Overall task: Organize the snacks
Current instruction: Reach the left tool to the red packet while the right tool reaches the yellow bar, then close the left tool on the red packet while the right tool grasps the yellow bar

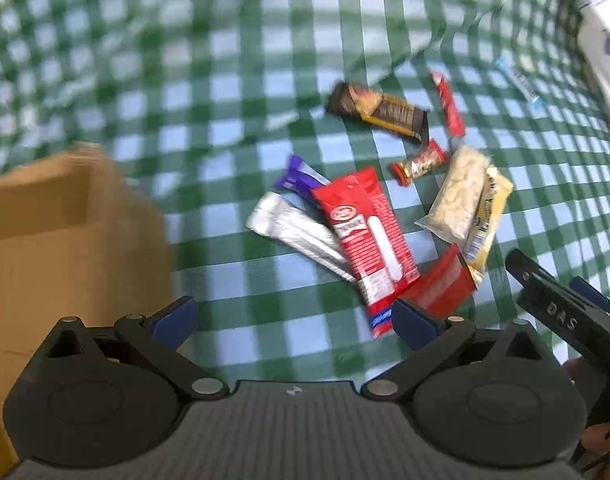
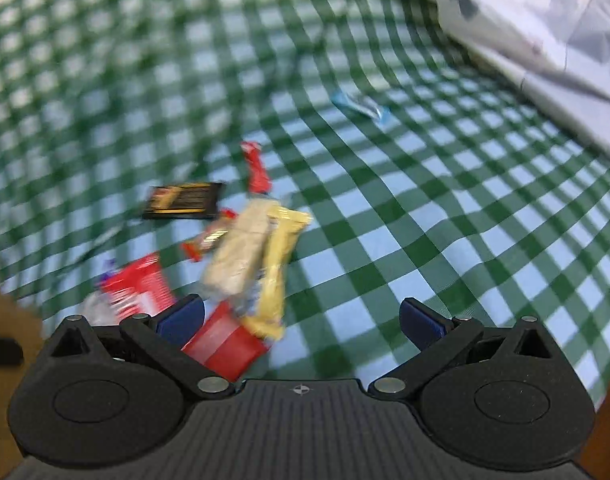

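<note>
Several snack packs lie in a loose pile on the green checked cloth [image 1: 233,80]. A long red pack [image 1: 365,232] lies over a silver pack [image 1: 297,232] and a purple one [image 1: 299,174]. Beside them are a pale nut bar [image 1: 457,196], a yellow bar [image 1: 487,220], a brown-and-gold bar [image 1: 381,112], a small red stick [image 1: 449,104] and a flat red pack [image 1: 441,286]. My left gripper [image 1: 295,320] is open just short of the pile. My right gripper [image 2: 301,318] is open too, with the flat red pack [image 2: 225,344] at its left finger and the yellow bar [image 2: 277,264] ahead.
A cardboard box [image 1: 65,240] stands at the left of the pile. A blue-ended wrapper [image 2: 361,106] lies apart, farther back. White crumpled fabric [image 2: 545,28] borders the cloth at the back right. Bare cloth stretches to the right of the snacks.
</note>
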`<act>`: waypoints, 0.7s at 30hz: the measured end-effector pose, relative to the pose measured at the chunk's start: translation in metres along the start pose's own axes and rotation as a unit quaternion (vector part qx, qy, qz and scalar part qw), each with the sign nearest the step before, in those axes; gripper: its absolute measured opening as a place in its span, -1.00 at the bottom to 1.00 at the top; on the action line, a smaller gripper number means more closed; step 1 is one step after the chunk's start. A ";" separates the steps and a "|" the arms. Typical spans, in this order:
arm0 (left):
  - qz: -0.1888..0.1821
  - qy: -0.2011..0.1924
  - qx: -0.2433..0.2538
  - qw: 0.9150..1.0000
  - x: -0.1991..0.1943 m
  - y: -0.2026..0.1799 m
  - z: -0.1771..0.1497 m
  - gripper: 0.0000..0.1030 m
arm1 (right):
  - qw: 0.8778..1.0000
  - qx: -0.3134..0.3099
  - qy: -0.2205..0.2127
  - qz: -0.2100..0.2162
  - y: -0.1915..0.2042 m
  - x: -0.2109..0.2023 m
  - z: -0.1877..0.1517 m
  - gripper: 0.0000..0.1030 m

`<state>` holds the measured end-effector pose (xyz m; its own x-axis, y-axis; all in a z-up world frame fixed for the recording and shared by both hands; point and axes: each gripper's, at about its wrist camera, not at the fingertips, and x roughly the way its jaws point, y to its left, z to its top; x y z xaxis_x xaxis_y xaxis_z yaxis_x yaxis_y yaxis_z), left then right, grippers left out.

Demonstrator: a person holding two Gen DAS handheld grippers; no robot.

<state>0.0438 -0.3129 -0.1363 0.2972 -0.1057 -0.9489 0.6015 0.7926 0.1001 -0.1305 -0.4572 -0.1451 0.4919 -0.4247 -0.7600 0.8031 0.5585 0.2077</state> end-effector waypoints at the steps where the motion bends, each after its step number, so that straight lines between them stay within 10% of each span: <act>1: -0.003 0.007 -0.003 1.000 0.012 -0.004 0.004 0.99 | 1.000 -0.001 0.008 -0.006 -0.002 0.016 0.004 0.99; 13: -0.007 0.059 -0.037 0.998 0.106 -0.045 0.047 0.92 | 0.997 -0.067 0.011 -0.036 -0.002 0.113 0.006 0.99; 17: -0.003 0.035 -0.048 0.998 0.096 -0.036 0.050 0.05 | 0.997 -0.064 0.012 -0.031 -0.003 0.111 0.005 0.99; 20: -0.027 0.033 -0.059 0.997 0.079 -0.023 0.044 -0.41 | 0.998 -0.053 0.007 -0.037 -0.005 0.096 0.001 0.31; 21: -0.039 0.035 -0.061 0.997 0.076 -0.020 0.042 -0.77 | 0.998 -0.054 -0.001 -0.037 -0.003 0.088 -0.003 -0.26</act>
<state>0.0852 -0.3616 -0.1974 0.1983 -0.1303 -0.9714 0.5239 0.8518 -0.0073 -0.0909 -0.4936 -0.2144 0.4332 -0.4684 -0.7700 0.7967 0.5985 0.0841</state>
